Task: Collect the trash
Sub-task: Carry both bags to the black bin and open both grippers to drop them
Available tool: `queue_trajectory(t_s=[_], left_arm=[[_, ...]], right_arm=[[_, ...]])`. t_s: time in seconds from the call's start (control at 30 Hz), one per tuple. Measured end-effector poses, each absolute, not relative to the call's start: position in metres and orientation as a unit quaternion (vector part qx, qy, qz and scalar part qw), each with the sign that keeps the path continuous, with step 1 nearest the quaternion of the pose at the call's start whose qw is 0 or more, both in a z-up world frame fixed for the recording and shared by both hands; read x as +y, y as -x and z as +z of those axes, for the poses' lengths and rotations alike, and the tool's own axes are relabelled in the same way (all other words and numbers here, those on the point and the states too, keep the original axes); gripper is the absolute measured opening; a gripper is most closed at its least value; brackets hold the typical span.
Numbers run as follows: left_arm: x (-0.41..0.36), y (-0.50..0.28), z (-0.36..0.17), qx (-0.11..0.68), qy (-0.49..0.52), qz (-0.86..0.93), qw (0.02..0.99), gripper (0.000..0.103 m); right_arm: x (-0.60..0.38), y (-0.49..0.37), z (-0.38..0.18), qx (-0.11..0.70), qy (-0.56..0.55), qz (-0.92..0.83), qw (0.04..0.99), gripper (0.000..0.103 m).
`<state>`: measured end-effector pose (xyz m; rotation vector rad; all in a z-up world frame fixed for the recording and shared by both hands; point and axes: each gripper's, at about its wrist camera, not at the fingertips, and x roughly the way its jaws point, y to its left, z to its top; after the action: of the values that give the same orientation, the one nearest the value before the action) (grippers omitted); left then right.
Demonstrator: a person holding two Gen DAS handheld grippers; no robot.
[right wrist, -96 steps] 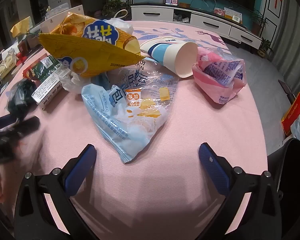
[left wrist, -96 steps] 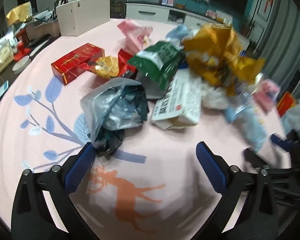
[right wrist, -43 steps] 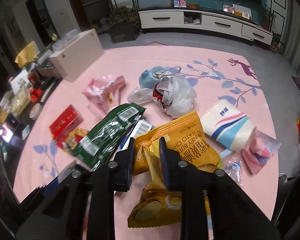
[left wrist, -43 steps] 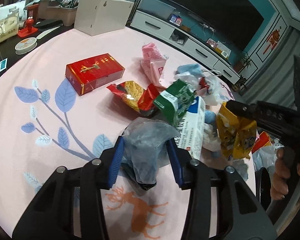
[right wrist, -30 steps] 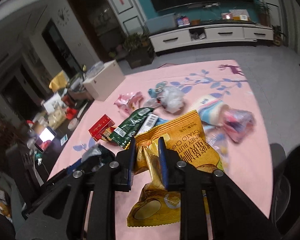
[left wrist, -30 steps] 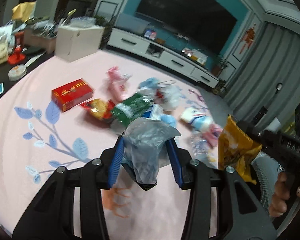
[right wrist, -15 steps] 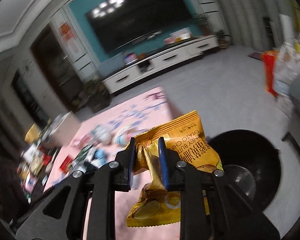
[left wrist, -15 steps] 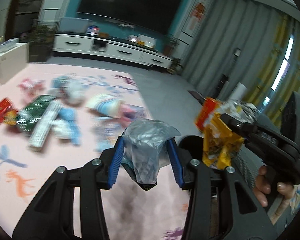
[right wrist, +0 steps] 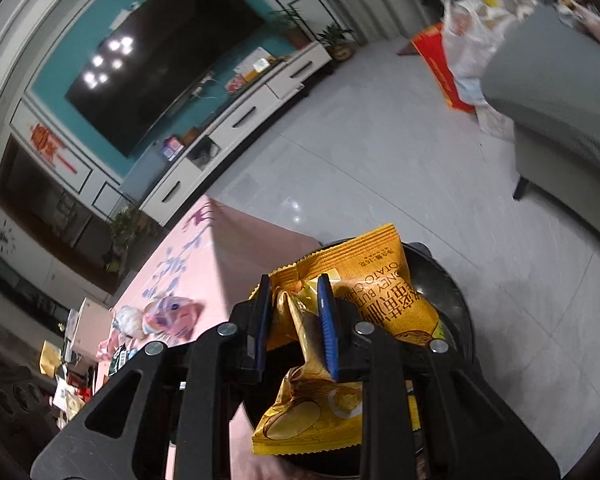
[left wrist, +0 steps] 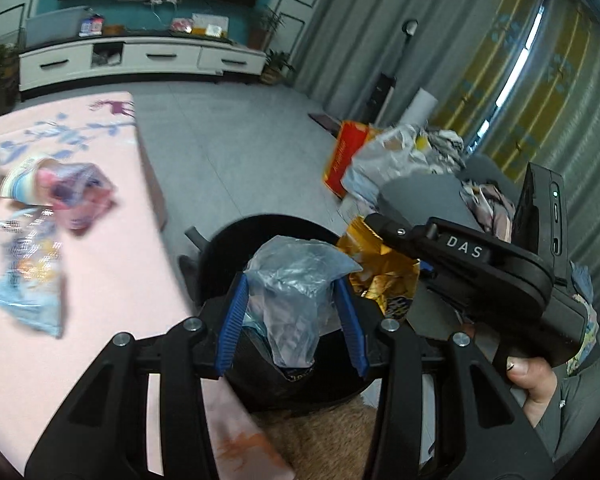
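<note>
Left wrist: left gripper (left wrist: 292, 316) clamps a crumpled plastic bag (left wrist: 296, 280); black bin (left wrist: 220, 256) lies beyond.
Right gripper (right wrist: 294, 322) pinches a yellow chip packet (right wrist: 364, 300) over it; pink tablecloth (left wrist: 100, 280) to the jaws' left.

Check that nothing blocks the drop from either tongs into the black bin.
Nothing visible does. The left tongs hold the grey plastic bag and the right tongs the yellow chip bag, both directly over the open black bin, with no lid in sight.

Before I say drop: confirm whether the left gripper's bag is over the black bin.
Yes, the crumpled plastic bag in the left gripper hangs above the black bin.
</note>
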<state>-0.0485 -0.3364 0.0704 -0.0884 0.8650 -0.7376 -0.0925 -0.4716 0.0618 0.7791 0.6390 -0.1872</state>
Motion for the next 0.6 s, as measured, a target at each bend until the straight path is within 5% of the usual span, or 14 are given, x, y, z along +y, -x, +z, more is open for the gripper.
queue_trajectory(t_s=[0.23,0.33,0.5,0.6], left_arm=[[-0.367,0.04,0.043,0.44,0.02,-0.358,0.824,0.047],[-0.37,0.04,0.039,0.441,0.013,-0.354,0.825,0.056],[-0.367,0.038,0.04,0.441,0.012,-0.345,0.828,0.089],[-0.359,0.042,0.048,0.43,0.007,-0.336,0.838,0.092]], right_arm=[[-0.494,0.101,0.04,0.315,-0.409,-0.089,0.852,0.026],[-0.495,0.103,0.039,0.312,-0.416,-0.083,0.85,0.027],[-0.498,0.105,0.044,0.295,-0.428,-0.068,0.851,0.059],[-0.493,0.107,0.051,0.285,-0.424,-0.062,0.857,0.067]])
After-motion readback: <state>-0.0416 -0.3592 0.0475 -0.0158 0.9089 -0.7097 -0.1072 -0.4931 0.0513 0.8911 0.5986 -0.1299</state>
